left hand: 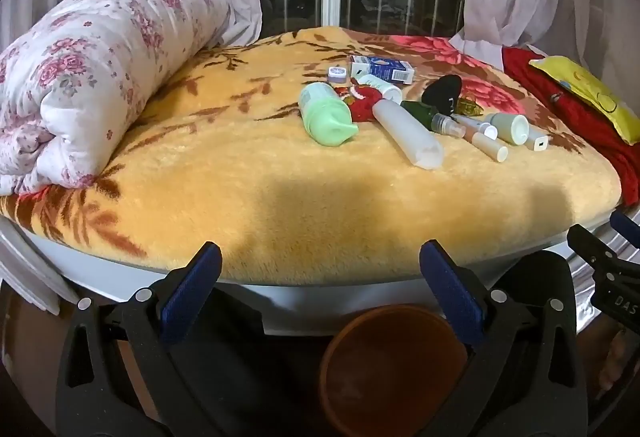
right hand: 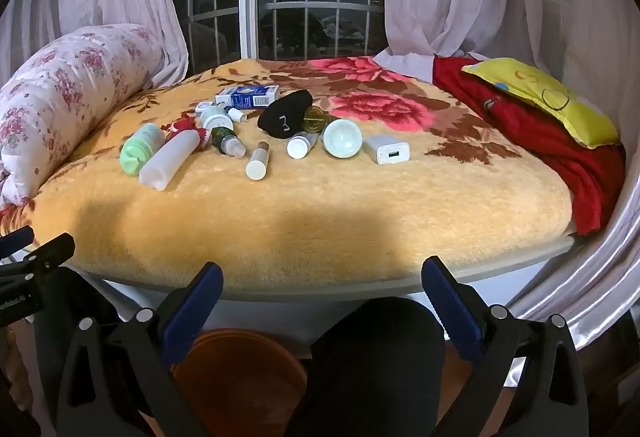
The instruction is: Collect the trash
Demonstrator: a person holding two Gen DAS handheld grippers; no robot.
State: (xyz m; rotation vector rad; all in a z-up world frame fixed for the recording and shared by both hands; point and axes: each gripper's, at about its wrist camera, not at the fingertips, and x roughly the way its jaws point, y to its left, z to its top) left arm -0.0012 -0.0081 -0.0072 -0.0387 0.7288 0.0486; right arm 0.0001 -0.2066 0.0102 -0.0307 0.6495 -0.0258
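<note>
Each of the two tongs, left (left hand: 320,269) and right (right hand: 322,289), has black plastic arms shaped like spring clamps, with triangular cut-outs. Blue pads (left hand: 192,293) line the fingertips, and round silver rivets (right hand: 144,315) mark the pivots. White lettering shows on the right tongs' black body.

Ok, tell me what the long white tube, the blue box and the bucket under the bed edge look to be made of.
Long white tube: looks like soft matte plastic, slightly translucent, with a flat crimped end. Blue box: probably thin printed cardboard, given its sharp folded edges and barcode panel. Bucket: likely smooth moulded plastic, brown-orange with a rolled rim; shadow leaves the finish uncertain.
</note>
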